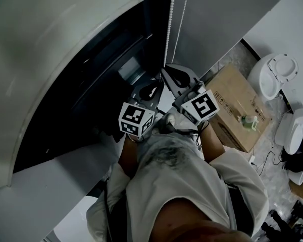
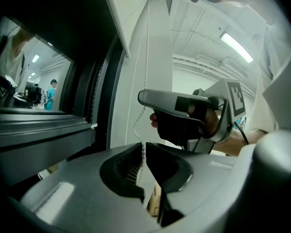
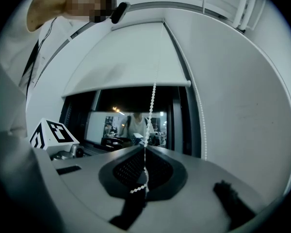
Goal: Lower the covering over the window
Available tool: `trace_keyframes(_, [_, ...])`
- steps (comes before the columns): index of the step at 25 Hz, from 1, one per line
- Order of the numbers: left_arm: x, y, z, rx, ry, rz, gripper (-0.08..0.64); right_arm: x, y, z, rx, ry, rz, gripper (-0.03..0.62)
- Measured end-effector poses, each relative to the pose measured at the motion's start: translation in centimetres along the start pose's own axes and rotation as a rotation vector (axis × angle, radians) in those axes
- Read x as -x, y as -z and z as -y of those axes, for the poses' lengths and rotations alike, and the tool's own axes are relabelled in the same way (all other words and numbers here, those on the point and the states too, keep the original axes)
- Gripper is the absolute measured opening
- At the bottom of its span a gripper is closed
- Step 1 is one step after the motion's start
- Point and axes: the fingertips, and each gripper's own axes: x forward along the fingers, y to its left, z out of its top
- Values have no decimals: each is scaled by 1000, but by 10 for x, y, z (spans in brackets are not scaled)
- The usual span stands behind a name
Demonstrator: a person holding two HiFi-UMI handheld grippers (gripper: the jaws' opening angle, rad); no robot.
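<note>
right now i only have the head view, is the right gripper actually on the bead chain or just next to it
Observer: It is on it. The right gripper view shows the right gripper shut on the bead chain, which runs up from its jaws toward the blind.
Operator: and the left one
Observer: The left gripper is shut too, with beads of the chain between its jaws.
Operator: how far down is the blind
Observer: Only partly. Its bottom bar hangs across the upper part of the window, and the glass below it is uncovered.
</note>
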Motion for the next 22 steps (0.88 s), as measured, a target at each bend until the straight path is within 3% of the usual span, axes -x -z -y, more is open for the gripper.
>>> trace_keyframes(6, [17, -25, -4, -15, -29, 48, 87, 0, 2, 2, 11, 8, -22, 18])
trace_keyframes(15, [36, -106, -4, -134, -48, 190, 92, 0, 1, -5, 64, -15, -20, 18])
trace_keyframes(22, [33, -174, 1, -173, -30, 333, 94, -2, 0, -15, 104, -28, -27, 18])
